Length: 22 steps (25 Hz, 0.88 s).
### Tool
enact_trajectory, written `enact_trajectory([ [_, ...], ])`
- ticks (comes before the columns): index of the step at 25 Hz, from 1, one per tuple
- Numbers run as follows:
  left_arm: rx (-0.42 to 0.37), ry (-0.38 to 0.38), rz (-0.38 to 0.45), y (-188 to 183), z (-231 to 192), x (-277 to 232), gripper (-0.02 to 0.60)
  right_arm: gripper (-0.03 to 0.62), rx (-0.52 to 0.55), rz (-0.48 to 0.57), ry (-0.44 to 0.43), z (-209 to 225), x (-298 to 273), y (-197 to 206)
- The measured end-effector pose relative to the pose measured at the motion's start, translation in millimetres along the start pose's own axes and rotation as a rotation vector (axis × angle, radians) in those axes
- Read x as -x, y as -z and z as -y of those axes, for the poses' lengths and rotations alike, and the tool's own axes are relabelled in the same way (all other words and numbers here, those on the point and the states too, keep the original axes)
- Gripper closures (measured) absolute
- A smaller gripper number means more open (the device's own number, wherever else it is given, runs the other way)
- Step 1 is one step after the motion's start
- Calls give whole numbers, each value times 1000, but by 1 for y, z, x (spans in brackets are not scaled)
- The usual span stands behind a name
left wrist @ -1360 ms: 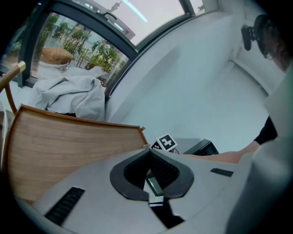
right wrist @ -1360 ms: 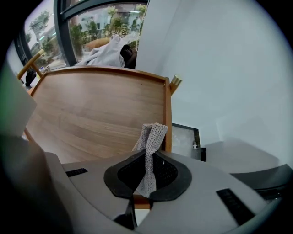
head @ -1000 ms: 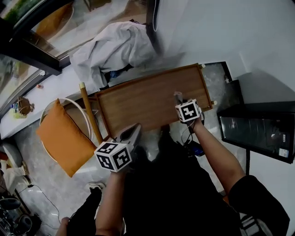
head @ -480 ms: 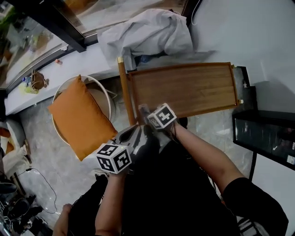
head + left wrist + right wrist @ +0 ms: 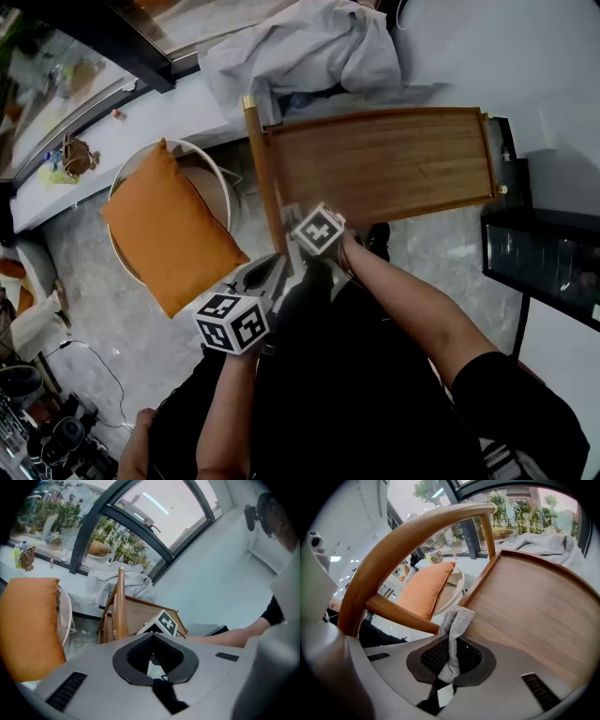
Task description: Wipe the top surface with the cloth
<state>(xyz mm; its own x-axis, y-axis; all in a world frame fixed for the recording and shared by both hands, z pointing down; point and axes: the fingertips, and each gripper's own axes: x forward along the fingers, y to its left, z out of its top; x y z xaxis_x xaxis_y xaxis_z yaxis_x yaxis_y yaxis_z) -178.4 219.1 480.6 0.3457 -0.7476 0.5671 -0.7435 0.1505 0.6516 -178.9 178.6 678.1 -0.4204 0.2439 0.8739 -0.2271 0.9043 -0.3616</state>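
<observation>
Tightly, right gripper (image 5: 451, 657) fingers pinch grey cloth (image 5: 457, 623).

Wooden tabletop (image 5: 384, 164) open, curved wooden handle (image 5: 262, 169) barring one end, orange cushion (image 5: 169, 230) beside

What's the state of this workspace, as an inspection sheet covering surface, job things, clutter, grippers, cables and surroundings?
Surface: wooden tabletop with a raised rim, bare, no spills seen.
Job's things: grey cloth, its free end at the tabletop's near left corner.
Clutter: nothing seen on the tabletop.
Grippers: right gripper shut on the cloth; left gripper shut, empty, held off the table.
Cables: thin cable on the floor at the left.
Surroundings: orange cushion on a white chair left of the table; pale sheet heaped beyond it; black cabinet to the right.
</observation>
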Motion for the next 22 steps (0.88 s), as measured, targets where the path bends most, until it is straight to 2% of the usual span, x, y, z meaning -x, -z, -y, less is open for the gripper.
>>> enact_trajectory([
  [5, -14, 13, -6, -2, 18, -11, 571, 557, 51, 1, 60, 18, 11, 6],
  [11, -21, 25, -10, -6, 47, -40, 571, 557, 21, -34, 81, 61, 43, 41],
  [15, -21, 43, -31, -4, 74, -75, 571, 557, -23, -50, 100, 108, 74, 73],
  [22, -19, 91, -46, -10, 126, -142, 571, 557, -84, -43, 186, 202, 139, 127],
])
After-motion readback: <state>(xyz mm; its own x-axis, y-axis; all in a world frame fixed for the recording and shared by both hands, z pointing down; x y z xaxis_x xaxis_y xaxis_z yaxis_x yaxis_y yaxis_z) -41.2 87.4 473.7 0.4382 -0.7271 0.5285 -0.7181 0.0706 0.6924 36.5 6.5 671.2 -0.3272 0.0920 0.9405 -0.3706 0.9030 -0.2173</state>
